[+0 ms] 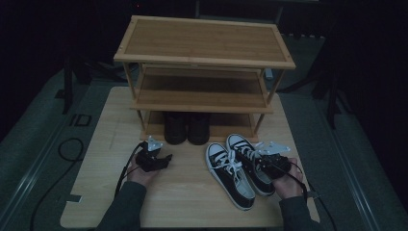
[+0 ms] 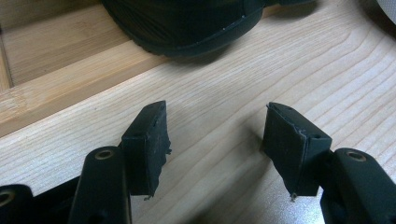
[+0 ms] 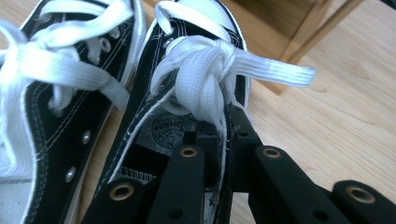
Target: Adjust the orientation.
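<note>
Black canvas sneaker, round tongue logo unreadable, right tongs pinching collar

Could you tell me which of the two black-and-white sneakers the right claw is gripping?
The right sneaker, nearer the table's right edge; the right claw pinches its side wall, while the left sneaker lies free.

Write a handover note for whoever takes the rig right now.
Right gripper: shut on the side wall of the right sneaker, by its opening.
Left gripper: jaws open, holding nothing, low over the table near the black shoes.
Left sneaker lies beside the held one, both on the table in front of the rack.
Done: black shoes on the bottom shelf.
Left: probably shelving both sneakers.
</note>
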Available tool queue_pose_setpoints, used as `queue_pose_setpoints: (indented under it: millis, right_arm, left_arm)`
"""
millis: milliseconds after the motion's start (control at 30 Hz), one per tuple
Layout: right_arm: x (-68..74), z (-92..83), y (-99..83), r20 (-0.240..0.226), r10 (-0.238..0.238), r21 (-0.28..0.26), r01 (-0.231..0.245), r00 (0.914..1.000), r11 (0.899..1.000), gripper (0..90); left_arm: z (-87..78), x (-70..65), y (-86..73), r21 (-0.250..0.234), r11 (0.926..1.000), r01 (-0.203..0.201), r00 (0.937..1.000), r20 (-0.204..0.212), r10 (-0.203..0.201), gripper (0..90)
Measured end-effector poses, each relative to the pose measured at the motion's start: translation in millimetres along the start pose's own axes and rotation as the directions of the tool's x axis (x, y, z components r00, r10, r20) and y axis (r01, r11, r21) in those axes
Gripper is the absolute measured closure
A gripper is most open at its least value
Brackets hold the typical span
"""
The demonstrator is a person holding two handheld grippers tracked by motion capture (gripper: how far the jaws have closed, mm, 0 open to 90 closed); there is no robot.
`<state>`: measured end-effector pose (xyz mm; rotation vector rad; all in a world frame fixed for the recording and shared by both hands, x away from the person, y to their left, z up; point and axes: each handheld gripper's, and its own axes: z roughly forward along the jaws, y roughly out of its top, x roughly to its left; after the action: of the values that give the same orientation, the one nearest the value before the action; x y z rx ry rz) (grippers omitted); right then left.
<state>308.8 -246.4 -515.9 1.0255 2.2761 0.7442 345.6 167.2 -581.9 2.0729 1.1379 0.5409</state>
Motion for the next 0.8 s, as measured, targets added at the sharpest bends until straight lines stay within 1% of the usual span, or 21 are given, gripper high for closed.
queue_pose_setpoints:
  millis: [100, 167, 300, 567, 733, 767, 800]
  right_arm:
    - [1.7, 1.8, -3.3, 0.001, -0.013, -0.001, 0.013, 0.9999, 1.000, 86.3]
    - [2.2, 3.2, -6.2, -0.006, -0.017, -0.003, 0.017, 0.9998, 1.000, 86.3]
    - [1.0, 5.6, -12.6, -0.021, -0.008, -0.010, 0.008, 0.9998, 1.000, 86.3]
    - [0.1, 5.9, -18.6, -0.039, -0.009, 0.007, 0.009, 0.9992, 1.000, 86.2]
    - [-1.7, 6.4, -20.7, -0.042, -0.008, 0.008, 0.008, 0.9991, 1.000, 86.1]
    - [-0.6, 6.9, -19.1, -0.037, -0.021, 0.017, 0.022, 0.9991, 1.000, 86.0]
    - [-0.6, 6.9, -19.1, -0.037, -0.021, 0.017, 0.022, 0.9991, 1.000, 86.0]
  left_arm:
    - [-0.1, 0.1, 0.0, 0.001, 1.0000, -0.001, 1.0000, 0.000, 0.001, 40.8]
    - [0.0, 0.1, 0.0, 0.000, 1.0000, 0.000, 1.0000, 0.000, 0.000, 40.8]
    - [0.0, 0.1, 0.0, 0.001, 1.0000, 0.000, 1.0000, 0.000, 0.000, 40.8]
    - [-0.1, 0.0, 0.0, 0.001, 1.0000, -0.001, 1.0000, 0.000, 0.001, 40.8]
    - [0.0, 0.0, 0.0, 0.001, 1.0000, 0.000, 1.0000, 0.000, 0.000, 40.8]
    - [-0.1, 0.0, -0.1, 0.001, 1.0000, 0.000, 1.0000, 0.000, 0.000, 40.8]
    - [-0.1, 0.0, -0.1, 0.001, 1.0000, 0.000, 1.0000, 0.000, 0.000, 40.8]
